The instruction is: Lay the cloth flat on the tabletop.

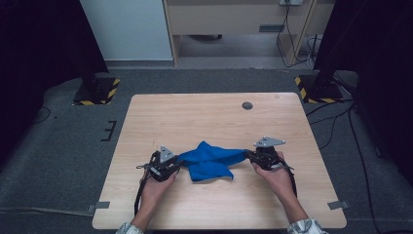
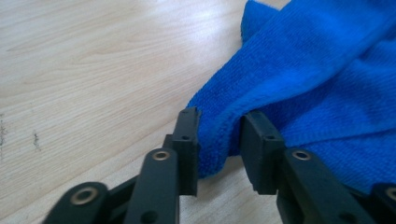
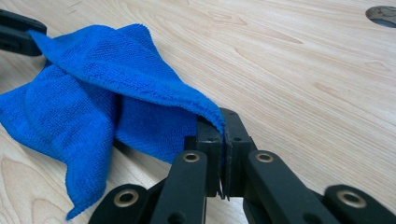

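the blue cloth [image 1: 210,160] lies crumpled on the near half of the wooden table [image 1: 204,117], strung between my two grippers. it is a fluffy microfibre piece, folded over itself in loose layers, with one pointed corner hanging toward me in the high view and a ridge running across its top.

my right gripper [image 3: 223,154] has its jaws pressed together on one corner of the cloth [image 3: 107,93], the fabric's edge pinched in the thin seam between the pads. my left gripper [image 2: 219,144] has its jaws standing partly apart with the opposite corner of the cloth [image 2: 317,79] between them; the fabric touches the left pad, but a gap shows on the other side, so i read it as not clamped.

around the work i see little: a round dark insert [image 1: 247,105] set in the far part of the tabletop, well apart from the cloth, and nothing lying between the grippers and the fabric. beyond the table stand two black posts on bases with yellow and black stripes [image 1: 97,90], and cables trail over the grey floor.

the underside of the cloth is hidden by its own folds, and in the high view my hands cover the gripper bodies, so the jaw tips are hard to make out there.
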`<state>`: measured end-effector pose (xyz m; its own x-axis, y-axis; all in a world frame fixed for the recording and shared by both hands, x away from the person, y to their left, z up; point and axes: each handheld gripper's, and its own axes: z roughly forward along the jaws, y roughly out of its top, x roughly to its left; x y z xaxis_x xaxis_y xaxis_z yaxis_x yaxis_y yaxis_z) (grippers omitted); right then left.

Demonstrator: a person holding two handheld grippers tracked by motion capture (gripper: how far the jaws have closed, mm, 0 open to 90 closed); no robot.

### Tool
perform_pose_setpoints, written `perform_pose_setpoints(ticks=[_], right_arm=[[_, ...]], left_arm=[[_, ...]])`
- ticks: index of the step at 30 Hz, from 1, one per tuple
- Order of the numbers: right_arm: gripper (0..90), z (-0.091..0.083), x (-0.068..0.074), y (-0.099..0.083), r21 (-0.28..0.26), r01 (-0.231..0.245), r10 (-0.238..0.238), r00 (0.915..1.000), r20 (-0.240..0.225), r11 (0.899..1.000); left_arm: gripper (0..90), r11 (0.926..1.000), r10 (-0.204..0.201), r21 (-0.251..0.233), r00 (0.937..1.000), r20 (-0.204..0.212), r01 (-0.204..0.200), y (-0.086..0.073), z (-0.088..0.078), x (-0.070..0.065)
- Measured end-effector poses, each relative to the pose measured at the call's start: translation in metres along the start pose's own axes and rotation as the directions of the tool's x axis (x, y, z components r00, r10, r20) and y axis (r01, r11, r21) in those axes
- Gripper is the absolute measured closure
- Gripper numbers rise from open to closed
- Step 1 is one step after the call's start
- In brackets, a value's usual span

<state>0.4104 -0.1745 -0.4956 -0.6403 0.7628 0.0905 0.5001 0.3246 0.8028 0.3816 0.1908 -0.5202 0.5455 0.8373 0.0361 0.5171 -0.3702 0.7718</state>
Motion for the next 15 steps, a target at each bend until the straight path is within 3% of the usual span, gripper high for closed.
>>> perform_pose_setpoints(ticks=[9,15], right_arm=[[88.7,-0.0030,-0.0049,-0.0004,0.007,-0.025,0.025,0.9997,0.008,1.000],[88.7,-0.0038,-0.0058,-0.0002,0.005,-0.025,0.025,0.9997,0.003,1.000]], left_arm=[[63.6,0.9988,0.033,0.035,0.9993,-0.018,-0.033,-0.0042,0.0068,0.0015],[77.4,0.9994,0.025,0.022,0.9997,-0.001,-0.025,-0.0046,0.0054,0.0053]])
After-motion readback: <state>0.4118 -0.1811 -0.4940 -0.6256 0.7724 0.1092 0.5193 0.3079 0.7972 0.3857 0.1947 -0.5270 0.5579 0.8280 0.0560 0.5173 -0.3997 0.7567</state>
